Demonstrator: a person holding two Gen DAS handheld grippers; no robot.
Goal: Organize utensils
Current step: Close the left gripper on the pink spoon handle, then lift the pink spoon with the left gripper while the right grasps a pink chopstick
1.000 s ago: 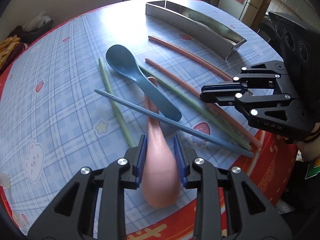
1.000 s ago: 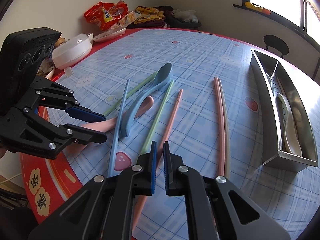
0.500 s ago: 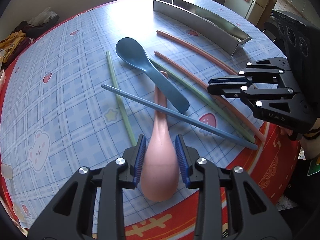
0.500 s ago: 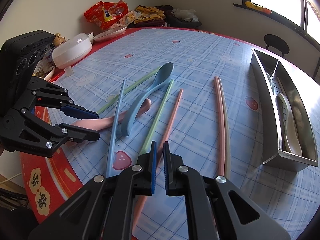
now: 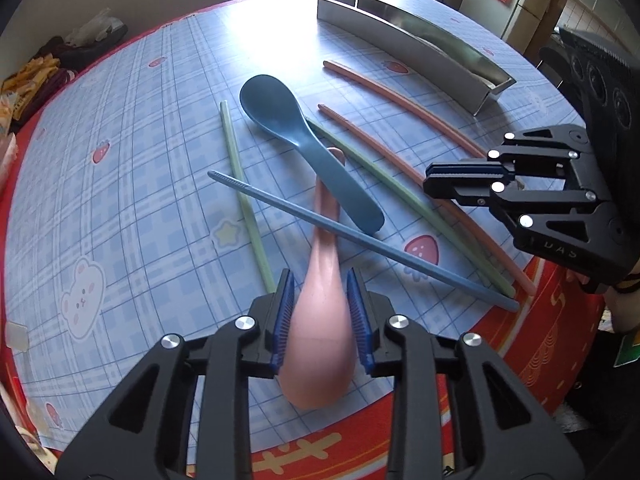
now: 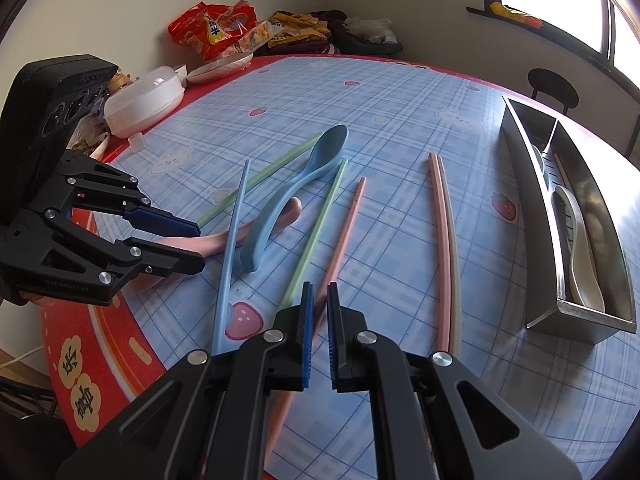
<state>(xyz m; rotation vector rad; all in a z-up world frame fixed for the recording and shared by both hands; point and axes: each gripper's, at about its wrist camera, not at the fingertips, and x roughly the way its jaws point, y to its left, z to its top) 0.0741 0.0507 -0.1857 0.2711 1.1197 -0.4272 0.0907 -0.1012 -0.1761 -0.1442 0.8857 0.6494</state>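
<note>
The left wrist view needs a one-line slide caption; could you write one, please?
Left gripper closing on the pink spoon, whose handle lies under the blue chopstick and blue spoon.

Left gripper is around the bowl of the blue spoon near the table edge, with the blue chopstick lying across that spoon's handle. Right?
Not quite: the left gripper, jaws closing, is around the pink spoon, as the left wrist view shows. The blue chopstick does cross its handle; the blue spoon lies farther in.

The organizer tray (image 6: 592, 216) is brushed, reflective metal. The pink spoon (image 5: 320, 320), blue spoon (image 5: 296, 128) and chopsticks (image 6: 440, 240) look like smooth matt plastic. A glossy printed cloth (image 5: 140, 160) covers the surface.
</note>
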